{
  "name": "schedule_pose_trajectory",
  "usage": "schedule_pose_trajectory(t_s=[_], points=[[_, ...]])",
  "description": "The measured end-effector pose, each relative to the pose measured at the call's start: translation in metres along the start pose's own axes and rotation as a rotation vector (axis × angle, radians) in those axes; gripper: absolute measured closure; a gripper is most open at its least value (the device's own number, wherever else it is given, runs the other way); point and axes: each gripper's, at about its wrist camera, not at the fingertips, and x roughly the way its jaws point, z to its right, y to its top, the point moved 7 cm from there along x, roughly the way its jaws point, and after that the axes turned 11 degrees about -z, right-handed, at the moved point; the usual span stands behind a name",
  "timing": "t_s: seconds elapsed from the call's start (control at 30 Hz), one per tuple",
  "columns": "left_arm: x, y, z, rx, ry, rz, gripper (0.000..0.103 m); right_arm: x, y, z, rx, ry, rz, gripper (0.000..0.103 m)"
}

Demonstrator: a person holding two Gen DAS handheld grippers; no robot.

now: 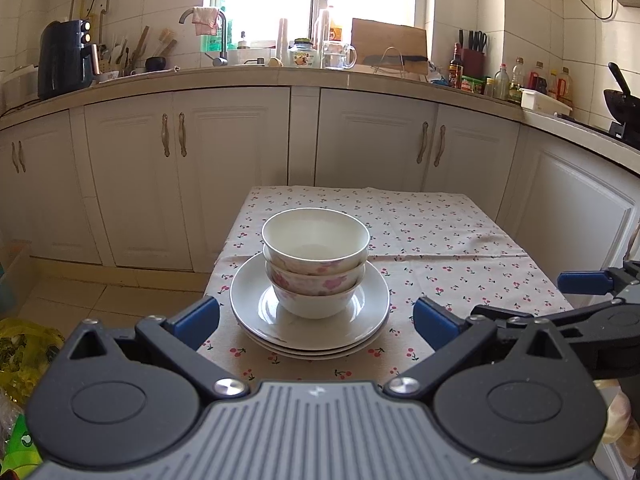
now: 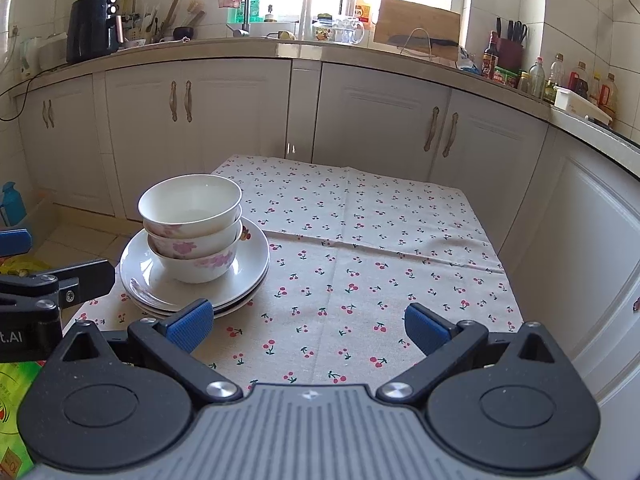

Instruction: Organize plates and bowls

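Observation:
Three white bowls with pink flowers [image 1: 316, 264] stand nested on a stack of three white plates [image 1: 372, 300] at the near left of the cherry-print tablecloth [image 1: 440, 240]. My left gripper [image 1: 316, 320] is open and empty, its blue pads on either side of the near rim of the plates. My right gripper [image 2: 308, 326] is open and empty, over the cloth to the right of the plates [image 2: 256, 256] and bowls [image 2: 192, 228]. The right gripper also shows at the right edge of the left wrist view [image 1: 592, 292].
White kitchen cabinets [image 1: 228, 168] and a cluttered counter [image 1: 280, 74] run behind the table. Bottles [image 1: 516, 80] and a wok [image 1: 620, 100] stand at the right. Yellow and green bags [image 1: 20, 360] lie on the floor at the left.

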Motion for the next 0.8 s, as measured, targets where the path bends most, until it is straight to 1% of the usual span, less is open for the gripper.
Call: schedule_pose_trajectory(t_s=[0.8], points=[[-0.0014, -0.0013, -0.0001, -0.012, 0.005, -0.005, 0.001, -0.0014, 0.0000, -0.0009, -0.004, -0.014, 0.011, 0.000]])
